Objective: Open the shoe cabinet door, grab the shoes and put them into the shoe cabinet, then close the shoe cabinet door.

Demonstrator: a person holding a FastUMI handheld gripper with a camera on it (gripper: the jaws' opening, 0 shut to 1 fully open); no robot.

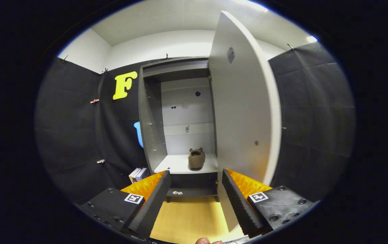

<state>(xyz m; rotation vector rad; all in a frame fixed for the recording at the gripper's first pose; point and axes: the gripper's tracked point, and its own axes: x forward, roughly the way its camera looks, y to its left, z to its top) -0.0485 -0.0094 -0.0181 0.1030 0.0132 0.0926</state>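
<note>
Gripper (194,200) faces the shoe cabinet (177,115) head on, fingers (153,203) spread wide with nothing between them, just bare light wooden floor (187,220) showing in the gap. Cabinet door (241,101) is swung open on the right side, hinged at the cabinet's right edge, its lower corner coming down next to the right finger; whether it touches the finger can't be told. One brown shoe (196,158) sits upright on the white shelf (177,164) inside the cabinet, toward the right half of the shelf, close to the door hinge side, well beyond the fingertips. Shoe opening faces up and toward the camera. Below that shelf there is a darker lower shelf (194,192) with a couple of small pale items (177,193) on it, too small to identify. Back panel of the cabinet has a few dark holes and a small fitting in the middle. A few books (139,174) stand on the floor just left of the cabinet base, against the black cloth wall (75,135). A bit of a person's hand (207,241) shows under the gripper.
</note>
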